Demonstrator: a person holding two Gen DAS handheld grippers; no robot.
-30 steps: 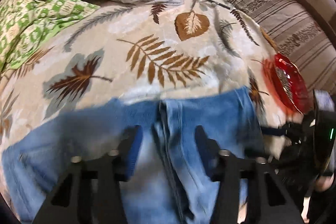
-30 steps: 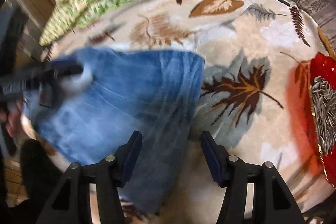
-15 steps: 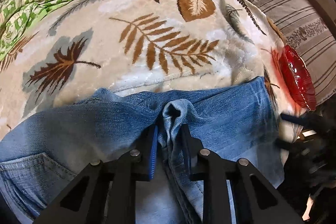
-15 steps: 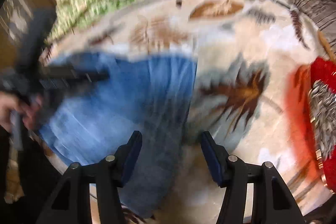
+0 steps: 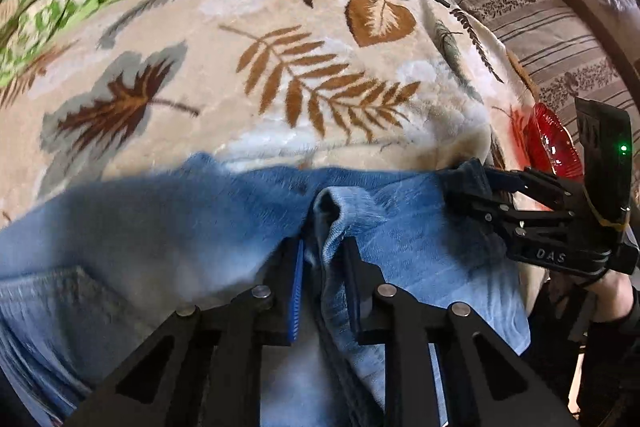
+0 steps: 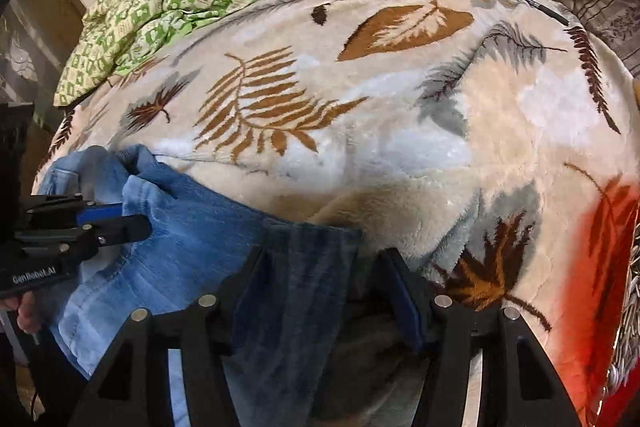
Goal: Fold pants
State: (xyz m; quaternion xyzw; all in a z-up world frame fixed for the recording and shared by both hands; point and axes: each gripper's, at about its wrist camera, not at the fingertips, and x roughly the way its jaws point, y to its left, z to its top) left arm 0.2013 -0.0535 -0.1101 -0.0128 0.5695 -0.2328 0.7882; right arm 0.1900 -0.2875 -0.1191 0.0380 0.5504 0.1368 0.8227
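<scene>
Left gripper [image 5: 322, 267] jaws closing on jeans [image 5: 400, 239] fold, wider before, right gripper [image 6: 326, 291] jaws wide, now straddling jeans edge

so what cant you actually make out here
- Jeans legs and hems: cut off by the lower edge, both views.
- Red dish: half hidden by the right gripper, left view.
- Right gripper's contact with denim: unclear, dark.
- Left gripper: closing on a fold.
</scene>
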